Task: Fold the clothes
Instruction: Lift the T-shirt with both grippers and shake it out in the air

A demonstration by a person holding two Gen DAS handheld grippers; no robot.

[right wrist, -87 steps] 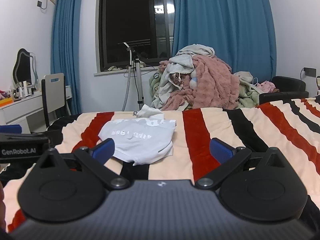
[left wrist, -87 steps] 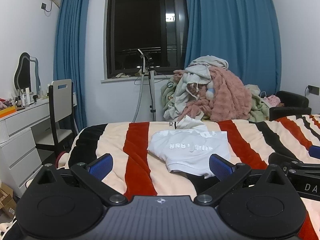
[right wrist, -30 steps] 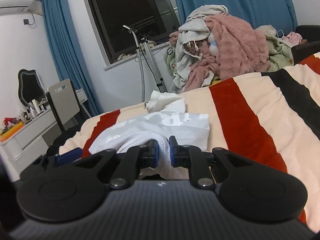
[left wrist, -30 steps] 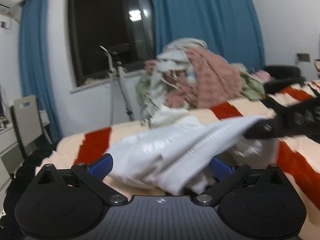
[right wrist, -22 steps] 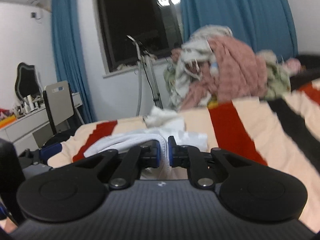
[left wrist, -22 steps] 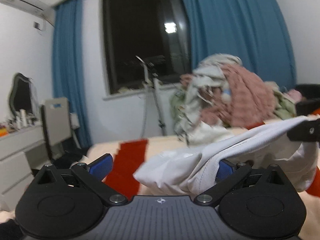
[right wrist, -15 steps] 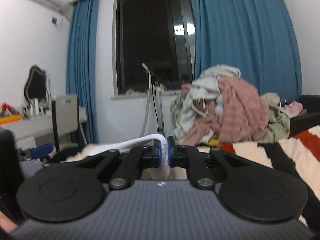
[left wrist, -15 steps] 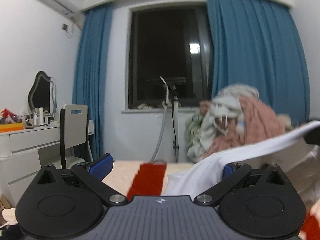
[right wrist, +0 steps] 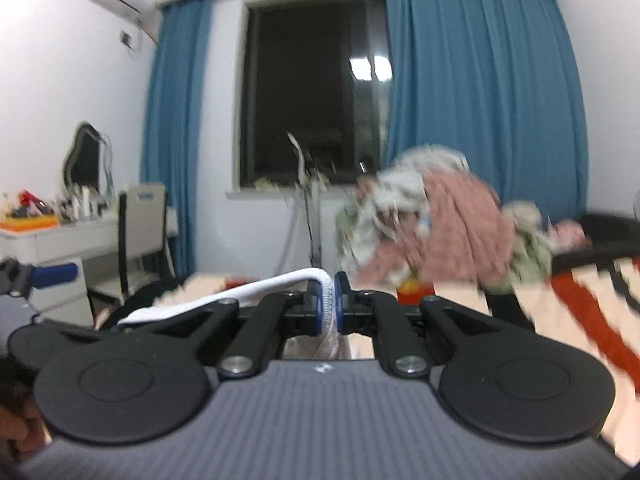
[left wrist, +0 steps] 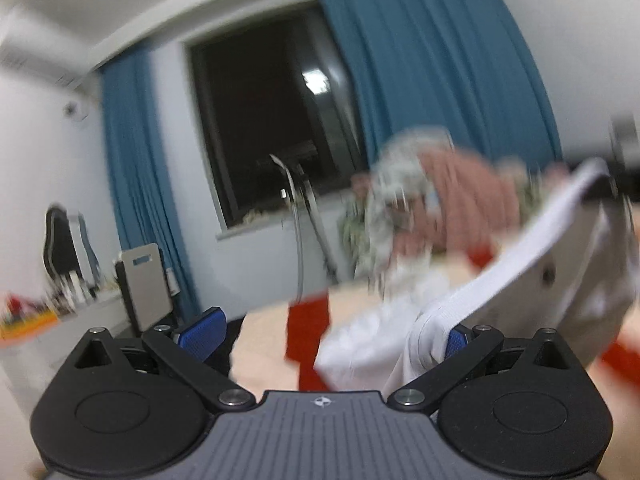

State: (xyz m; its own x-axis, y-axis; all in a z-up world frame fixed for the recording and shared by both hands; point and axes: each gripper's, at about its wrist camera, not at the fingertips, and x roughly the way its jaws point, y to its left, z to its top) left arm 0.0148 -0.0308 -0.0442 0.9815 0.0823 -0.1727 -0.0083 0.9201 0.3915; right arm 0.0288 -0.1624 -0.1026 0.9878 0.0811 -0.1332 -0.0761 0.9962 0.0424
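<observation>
A white garment (left wrist: 500,280) hangs lifted above the striped bed (left wrist: 276,332). In the right wrist view my right gripper (right wrist: 330,300) is shut on the garment's ribbed white hem (right wrist: 256,286), which runs off to the left. In the left wrist view my left gripper (left wrist: 328,332) is open, its blue pads wide apart; the cloth drapes over the right pad (left wrist: 454,342) and stretches up right toward the right gripper at the frame edge. Both views are motion-blurred.
A heap of pink, grey and green clothes (right wrist: 440,220) lies behind the bed under blue curtains (right wrist: 480,100). A white desk (right wrist: 52,240) with a chair (right wrist: 142,220) and a mirror stands at the left. A floor stand (right wrist: 308,208) is by the window.
My right gripper closed on the garment's hem and lifted it off the bed. The left gripper stayed open and rose and tilted, with the cloth now draped over its right pad.
</observation>
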